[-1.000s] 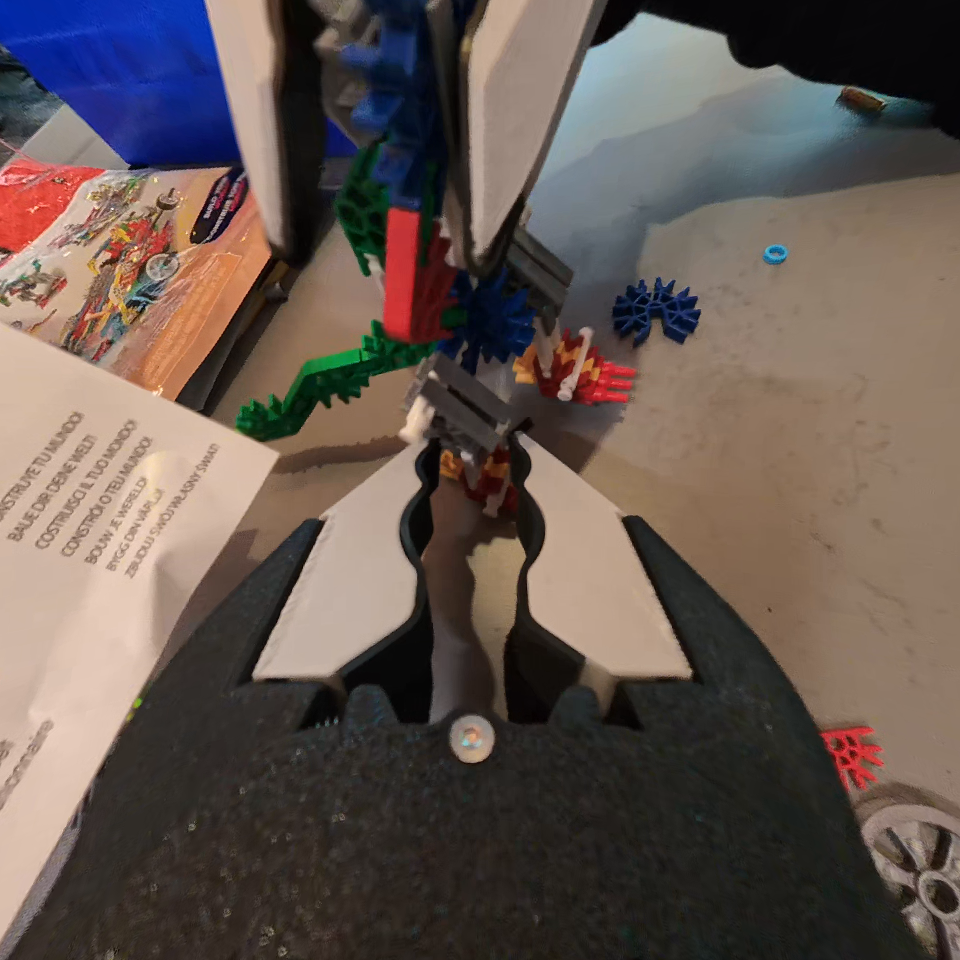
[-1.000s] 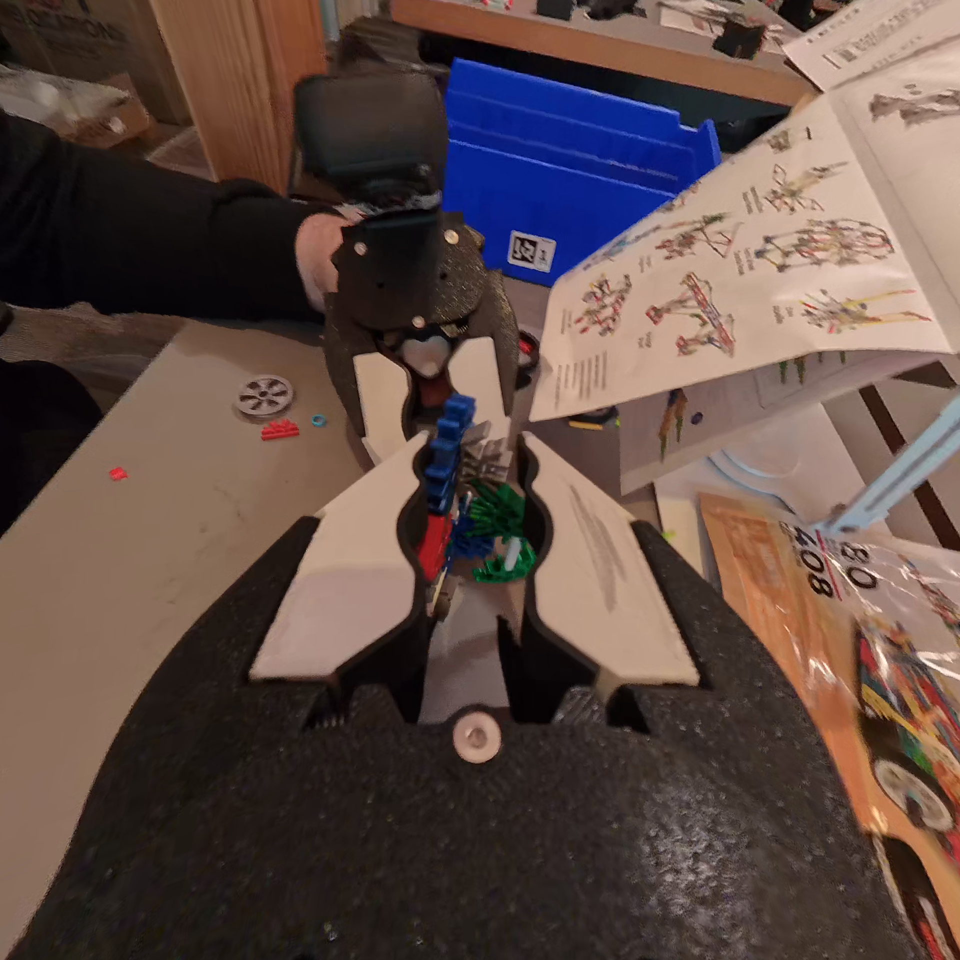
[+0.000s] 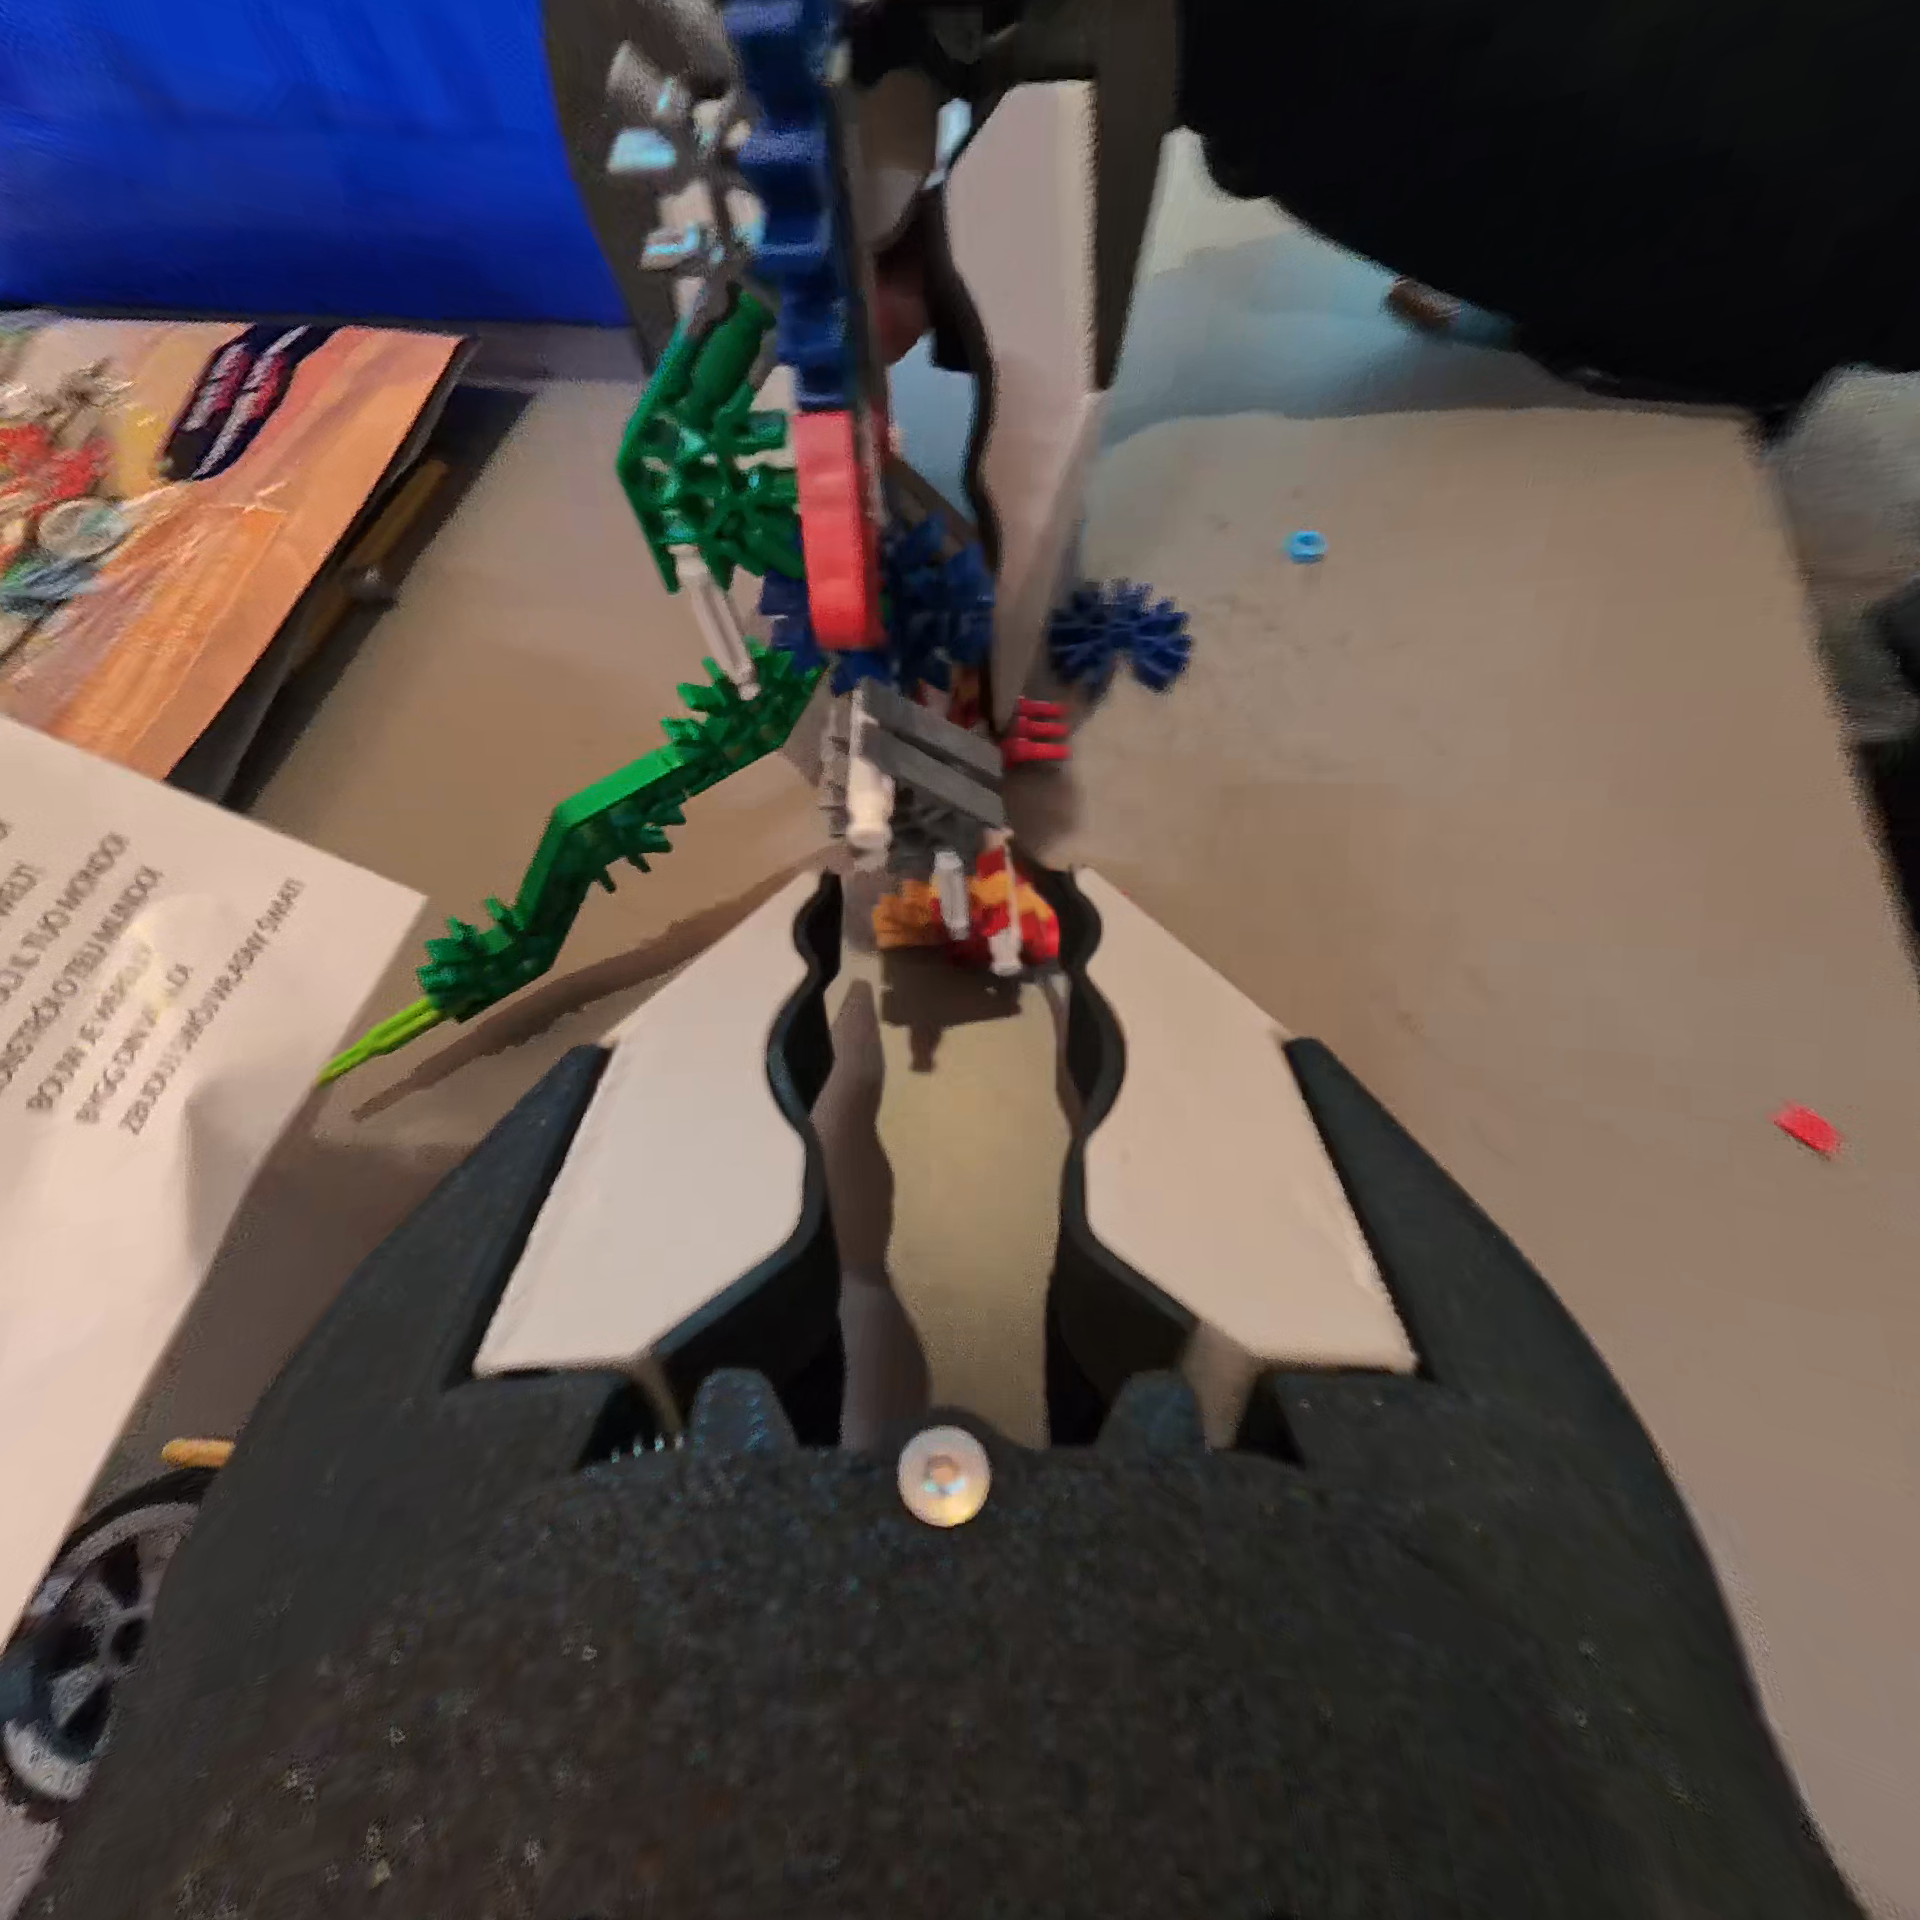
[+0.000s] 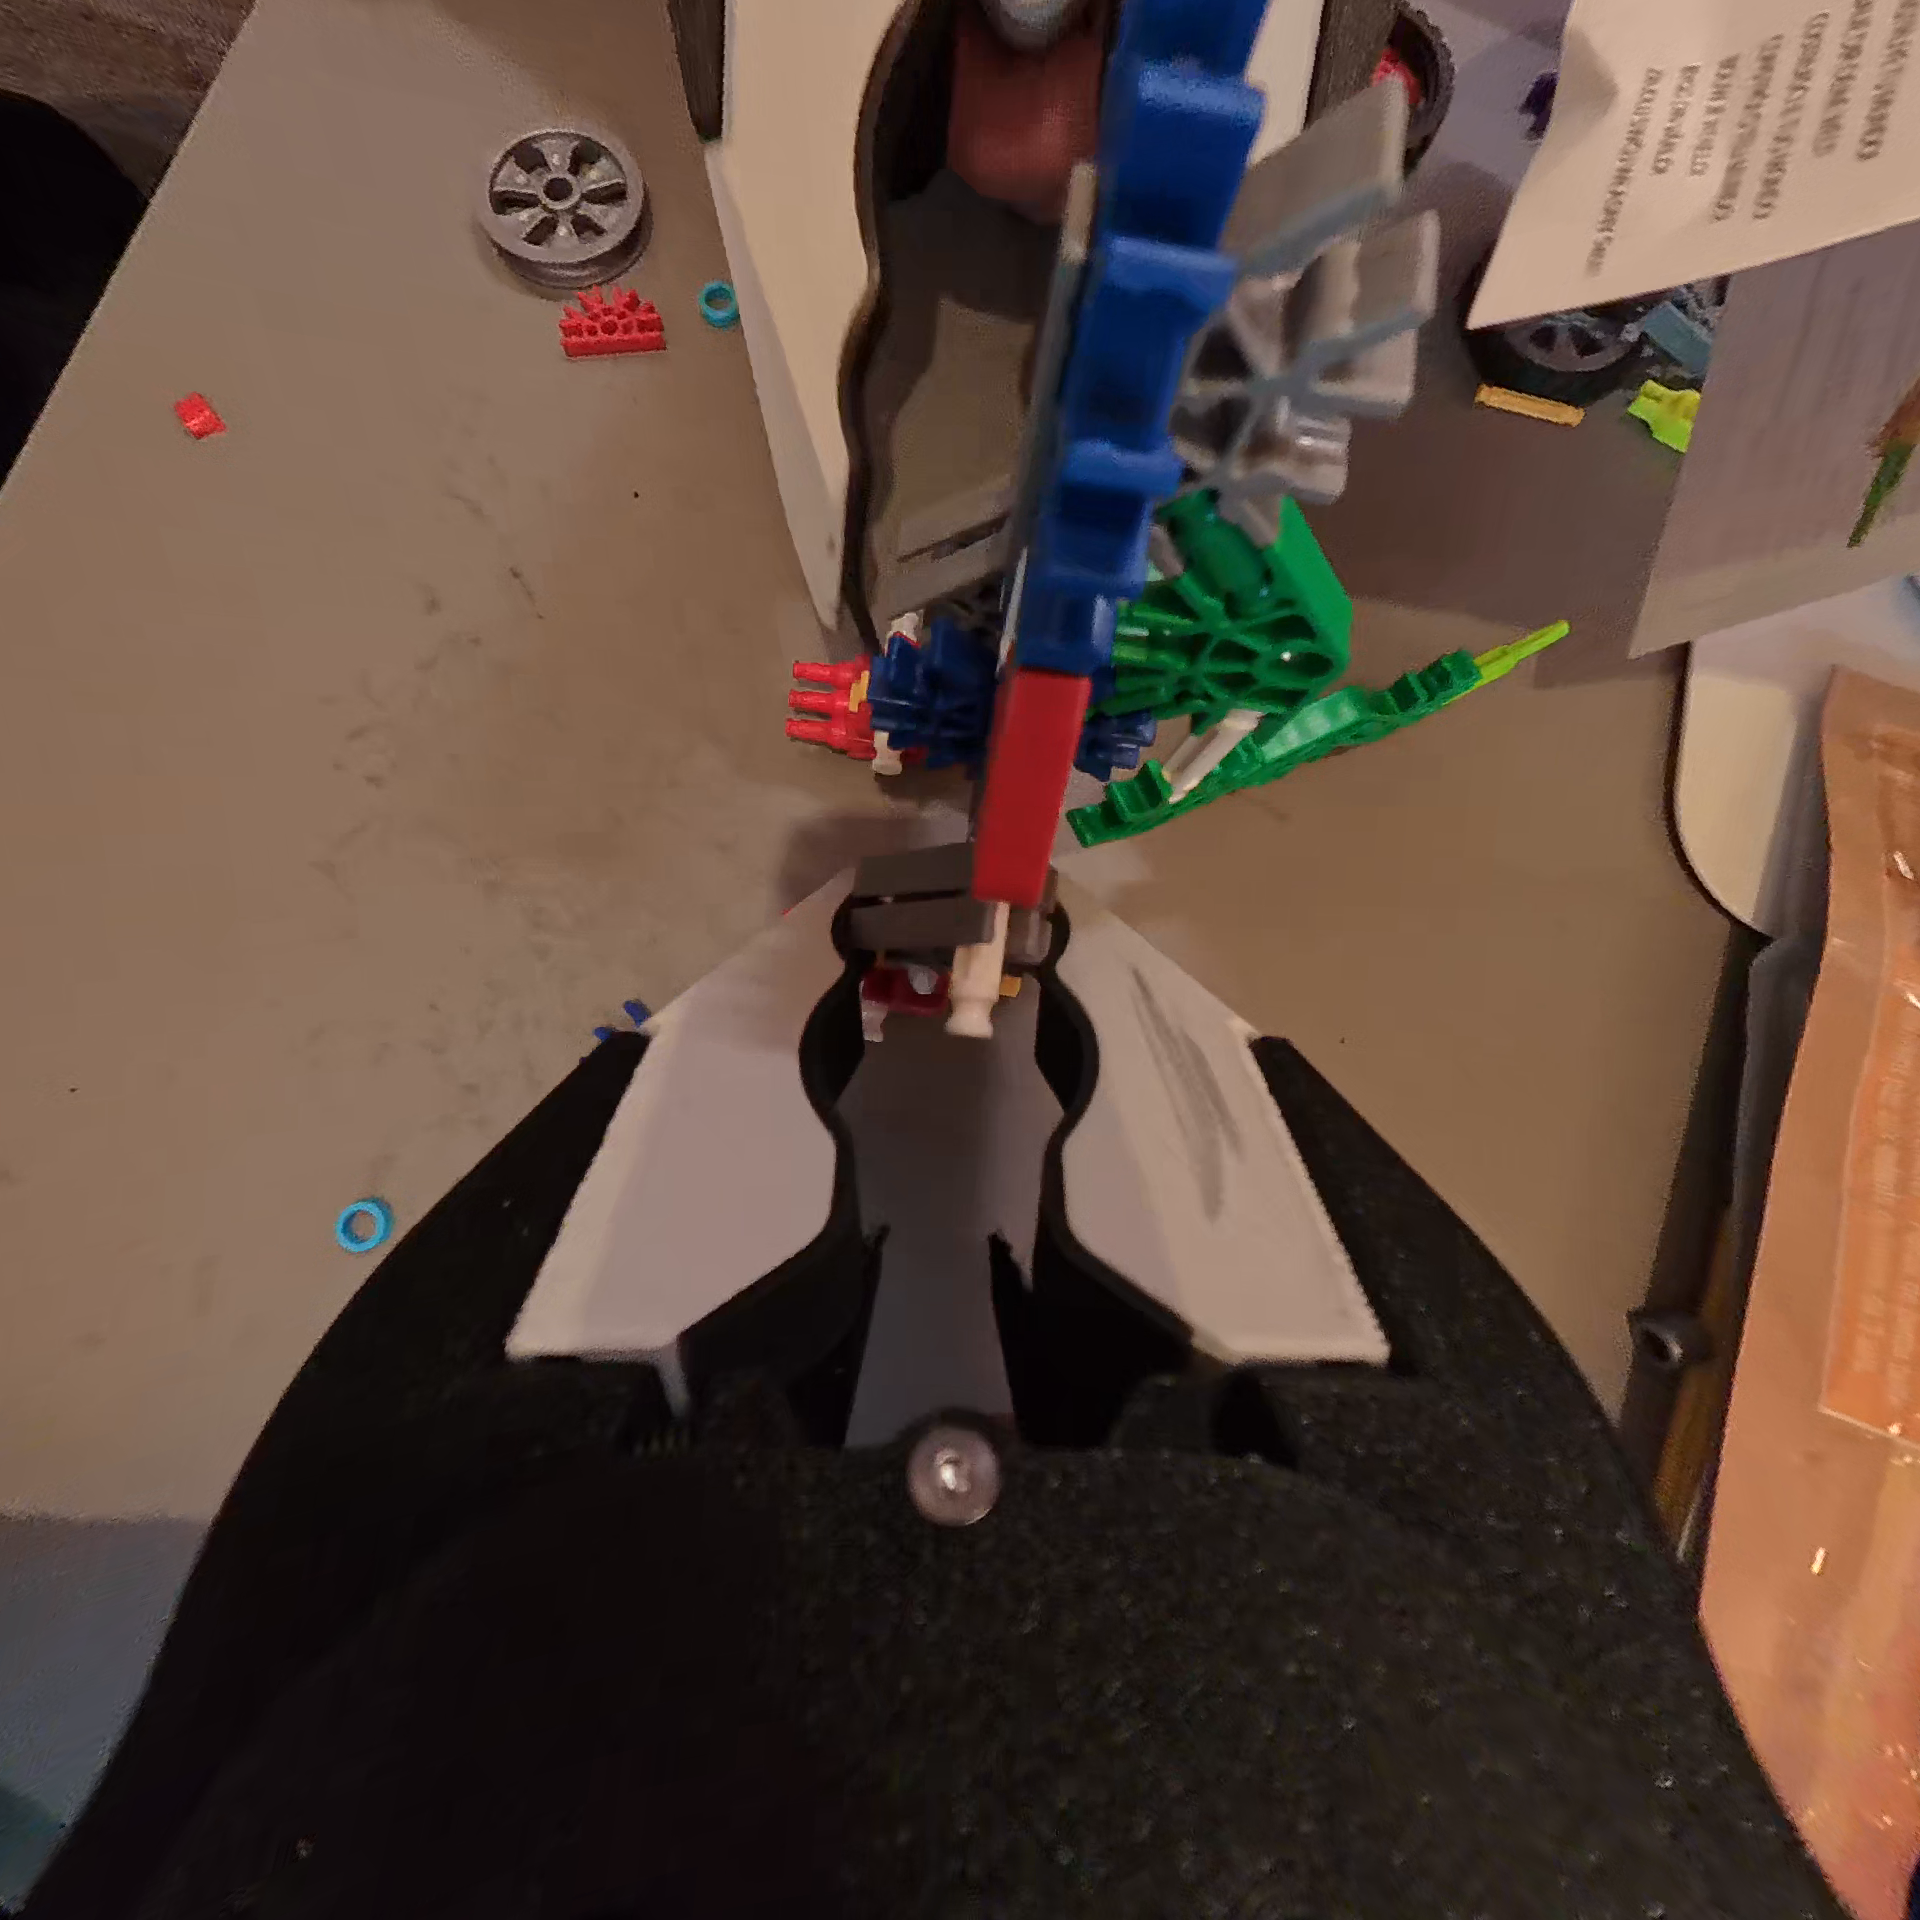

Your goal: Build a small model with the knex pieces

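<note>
A toy model of snap-together pieces (image 3: 831, 540) stands between both grippers: a blue toothed strip, a red bar, grey blocks, and a green jagged arm (image 3: 582, 862) reaching left. My right gripper (image 4: 951, 920) is shut on the model's grey block (image 4: 935, 914), with the red bar (image 4: 1023, 790) just beyond its tips. In the left wrist view its white finger (image 3: 1039, 416) comes down from above. My left gripper (image 3: 951, 894) is open, its tips flanking the model's red-and-yellow cluster (image 3: 966, 914) low over the table. Its white finger (image 4: 779, 364) shows in the right wrist view.
A printed sheet (image 3: 125, 1039) and an orange parts bag (image 3: 208, 520) lie left, by a blue bin (image 3: 260, 135). Loose on the tan table (image 3: 1455, 831) are a blue connector (image 3: 1117, 634), a blue ring (image 3: 1304, 545), a grey wheel (image 4: 561, 203) and a red connector (image 4: 611, 322). The left gripper's tips are roughly 5 centimeters from the right gripper's.
The right gripper has tipped to look down on the table and now grips the grey block. The left gripper's jaws stand wider, around the red-and-yellow cluster.
</note>
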A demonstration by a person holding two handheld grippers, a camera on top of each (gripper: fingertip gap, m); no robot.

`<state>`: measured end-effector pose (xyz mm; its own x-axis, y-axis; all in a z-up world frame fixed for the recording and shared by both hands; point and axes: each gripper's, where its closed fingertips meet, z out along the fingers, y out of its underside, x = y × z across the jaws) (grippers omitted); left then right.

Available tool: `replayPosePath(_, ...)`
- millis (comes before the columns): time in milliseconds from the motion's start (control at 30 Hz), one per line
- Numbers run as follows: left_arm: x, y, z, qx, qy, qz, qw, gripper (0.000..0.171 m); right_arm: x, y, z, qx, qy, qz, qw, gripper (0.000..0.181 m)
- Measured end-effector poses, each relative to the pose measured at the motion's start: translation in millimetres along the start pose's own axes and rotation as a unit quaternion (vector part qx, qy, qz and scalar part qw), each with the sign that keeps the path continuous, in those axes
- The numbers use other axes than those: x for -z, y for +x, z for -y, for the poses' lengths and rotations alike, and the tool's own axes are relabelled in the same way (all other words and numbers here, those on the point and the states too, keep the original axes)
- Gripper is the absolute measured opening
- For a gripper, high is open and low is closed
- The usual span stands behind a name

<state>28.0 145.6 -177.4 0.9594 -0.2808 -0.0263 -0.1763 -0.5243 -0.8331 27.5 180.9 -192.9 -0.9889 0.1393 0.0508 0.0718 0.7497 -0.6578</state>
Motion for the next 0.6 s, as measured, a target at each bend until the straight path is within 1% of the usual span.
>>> replayPosePath(33,8,4,0,0.001,0.012,-0.016,1.000,0.039,-1,-2,1,0.002,0.000,0.003,1.000,0.027)
replayPosePath(100,27,-4,0,0.025,0.041,-0.015,0.999,0.035,-2,-6,3,0.007,0.002,0.012,1.000,0.027)
replayPosePath(167,40,-23,-4,0.041,0.062,0.017,0.997,0.033,-6,-10,7,0.014,0.004,0.021,1.000,0.027)
replayPosePath(200,44,-31,-8,0.044,0.061,0.034,0.997,0.034,-7,-13,9,0.019,0.004,0.025,0.999,0.027)
replayPosePath(267,45,-39,-16,0.040,0.050,0.054,0.997,0.033,-13,-18,16,0.030,0.004,0.034,0.999,0.027)
replayPosePath(333,42,-46,-27,0.031,0.019,0.073,0.997,0.031,-18,-23,22,0.041,0.004,0.040,0.998,0.027)
replayPosePath(367,39,-46,-32,0.032,0.001,0.073,0.997,0.028,-20,-24,25,0.048,0.005,0.040,0.998,0.027)
replayPosePath(500,34,-44,-37,0.015,-0.022,0.071,0.997,0.026,-28,-32,35,0.062,0.008,0.050,0.997,0.027)
replayPosePath(567,33,-49,-37,0.001,-0.026,0.085,0.996,0.014,-31,-36,37,0.064,0.011,0.059,0.996,0.027)
replayPosePath(600,32,-50,-37,0.003,-0.029,0.081,0.996,0.014,-32,-37,39,0.063,0.013,0.062,0.996,0.027)
